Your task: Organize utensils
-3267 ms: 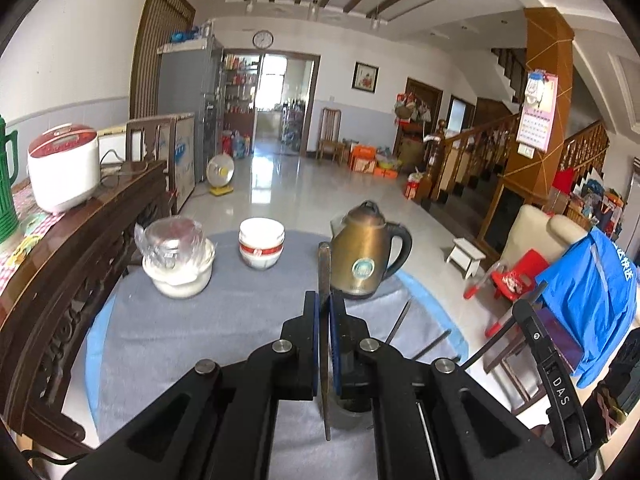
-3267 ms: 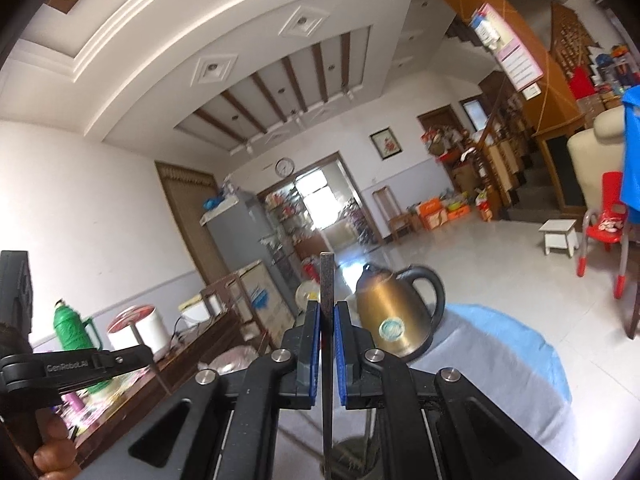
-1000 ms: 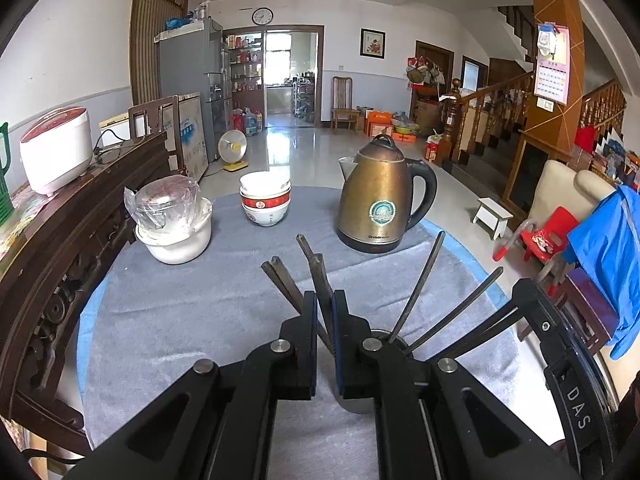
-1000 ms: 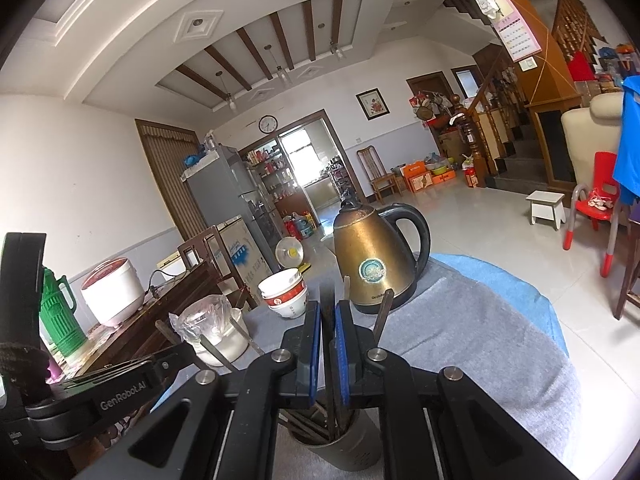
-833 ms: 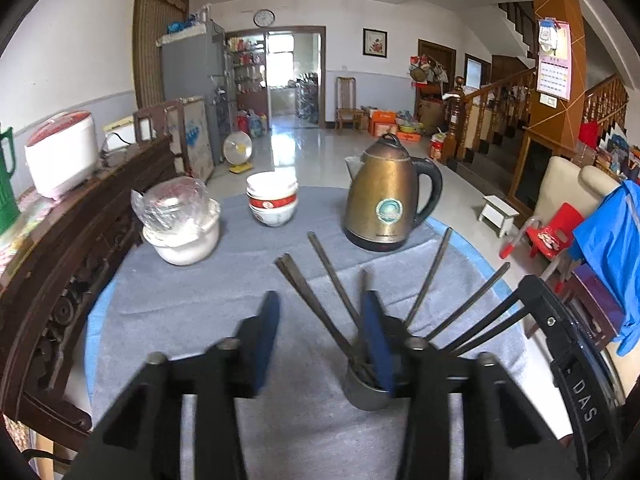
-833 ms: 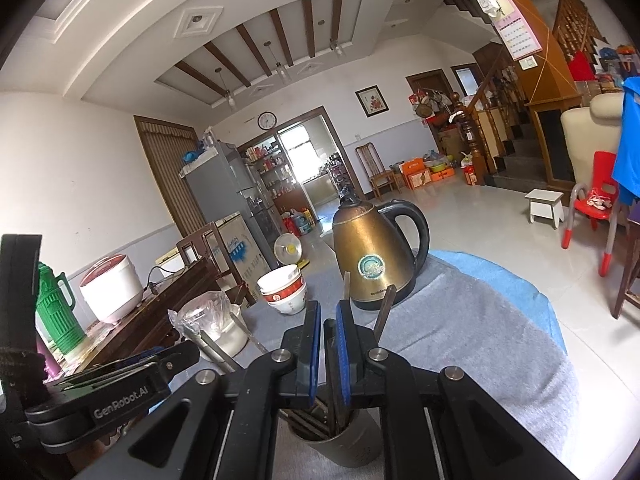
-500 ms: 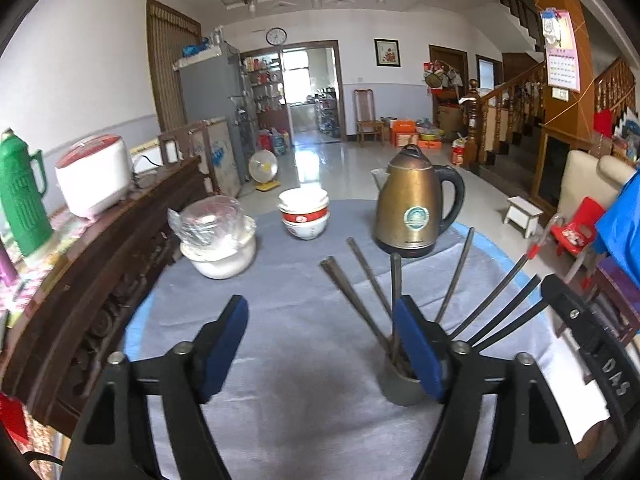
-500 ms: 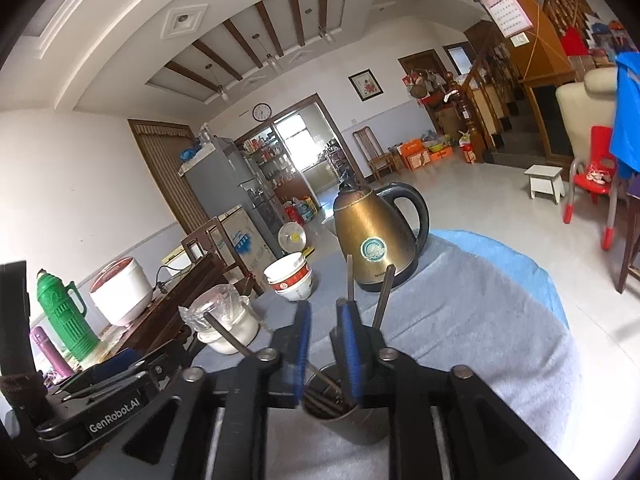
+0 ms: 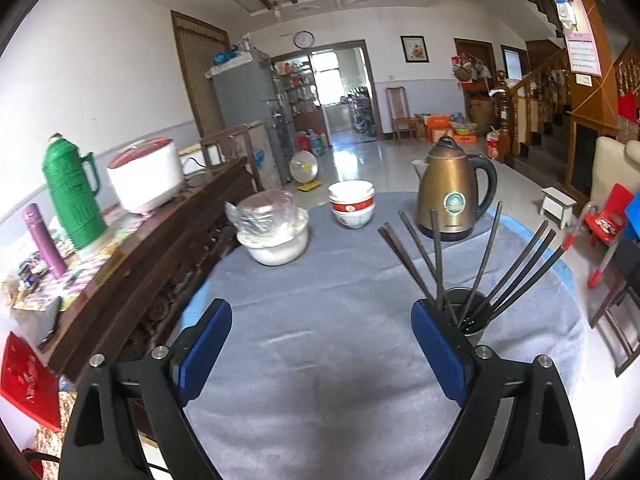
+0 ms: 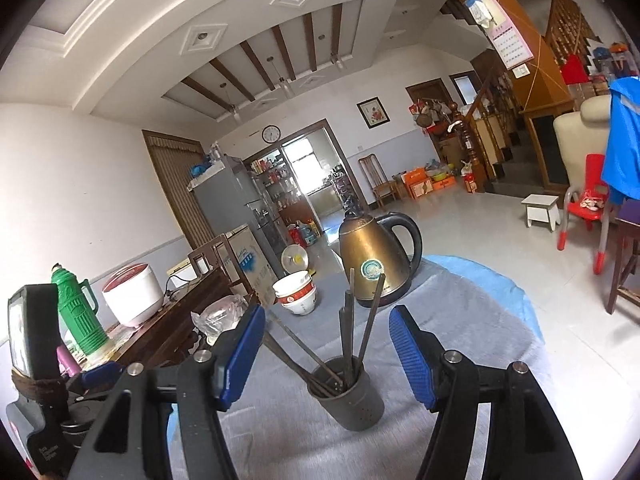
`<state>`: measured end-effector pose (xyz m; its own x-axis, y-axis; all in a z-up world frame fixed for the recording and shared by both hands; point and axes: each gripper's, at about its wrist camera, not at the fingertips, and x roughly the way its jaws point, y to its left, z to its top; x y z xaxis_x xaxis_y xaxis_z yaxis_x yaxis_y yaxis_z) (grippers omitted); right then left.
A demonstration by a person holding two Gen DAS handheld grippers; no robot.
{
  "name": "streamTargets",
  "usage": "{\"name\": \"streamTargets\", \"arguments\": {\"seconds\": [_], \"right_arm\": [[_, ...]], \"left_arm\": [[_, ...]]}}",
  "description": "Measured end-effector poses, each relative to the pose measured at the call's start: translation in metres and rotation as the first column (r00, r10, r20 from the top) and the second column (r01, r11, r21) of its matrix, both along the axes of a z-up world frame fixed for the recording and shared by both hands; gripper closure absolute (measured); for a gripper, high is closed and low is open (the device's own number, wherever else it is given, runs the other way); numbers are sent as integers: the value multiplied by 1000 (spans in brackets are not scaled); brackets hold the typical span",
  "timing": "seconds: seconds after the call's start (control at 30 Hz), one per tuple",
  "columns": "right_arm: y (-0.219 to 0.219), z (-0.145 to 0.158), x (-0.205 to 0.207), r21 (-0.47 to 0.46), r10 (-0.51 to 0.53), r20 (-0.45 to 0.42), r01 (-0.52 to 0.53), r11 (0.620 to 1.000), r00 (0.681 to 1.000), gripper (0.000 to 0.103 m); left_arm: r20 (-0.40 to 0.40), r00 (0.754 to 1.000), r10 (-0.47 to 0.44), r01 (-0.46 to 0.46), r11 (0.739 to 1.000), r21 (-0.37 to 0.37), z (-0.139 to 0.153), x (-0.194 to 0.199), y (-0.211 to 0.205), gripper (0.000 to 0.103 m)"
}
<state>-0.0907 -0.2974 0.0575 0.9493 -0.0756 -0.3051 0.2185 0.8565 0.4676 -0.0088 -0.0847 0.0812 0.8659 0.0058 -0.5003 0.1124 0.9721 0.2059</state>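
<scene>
Both grippers, pinched onto dark chopsticks a second ago, have let go and pulled back from the holder, and the sticks they carried now stand in it with the rest.

From the left wrist view, the left gripper (image 9: 322, 330) has its blue-padded jaws opening wide, with only bare grey cloth of the round tabletop (image 9: 320, 360) between them. The dark grey cylindrical utensil holder (image 9: 470, 314) stands at the near right, just behind the right-hand jaw, and the long dark chopsticks (image 9: 438, 256) fan out of its mouth in every direction. Farther off sit a brass-coloured electric kettle (image 9: 450, 196), a stack of white bowls with a red band (image 9: 352, 204) and a white bowl covered in clear plastic film (image 9: 274, 232).

From the right wrist view, the right gripper (image 10: 326, 348) is also opening. The holder (image 10: 346, 396) and a few chopsticks (image 10: 348, 332) stand in line between its jaws but ahead of them, and the pads touch nothing. The left gripper's black body (image 10: 44, 380) shows at the near left edge.

I judge the drop-off step finished for this pair. No loose utensil lies on the cloth in either view, so the next move calls for looking over the tabletop nearer the person for leftovers, or else tidying the splayed bundle upright.
</scene>
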Motion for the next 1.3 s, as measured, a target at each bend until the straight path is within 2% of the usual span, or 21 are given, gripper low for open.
{"name": "streamTargets", "arguments": {"seconds": [0.23, 0.47, 0.7, 1.03, 1.3], "right_arm": [[14, 2, -26, -37, 18, -53, -20, 999, 998, 34], [24, -7, -49, -26, 46, -112, -50, 998, 993, 34], [28, -15, -66, -24, 50, -136, -53, 998, 990, 34], [39, -17, -68, -30, 32, -151, -37, 999, 988, 34], [47, -18, -70, -41, 29, -160, -36, 998, 987, 34]], "left_arm": [[35, 999, 0, 0, 1000, 10, 9, -34, 8, 8], [35, 999, -17, 17, 1000, 3, 13, -62, 18, 8], [10, 1000, -18, 18, 1000, -12, 12, -73, 26, 8], [-7, 1000, -3, 3, 1000, 10, 0, -83, 32, 8], [-40, 999, 12, -12, 1000, -7, -10, -81, 41, 8]]}}
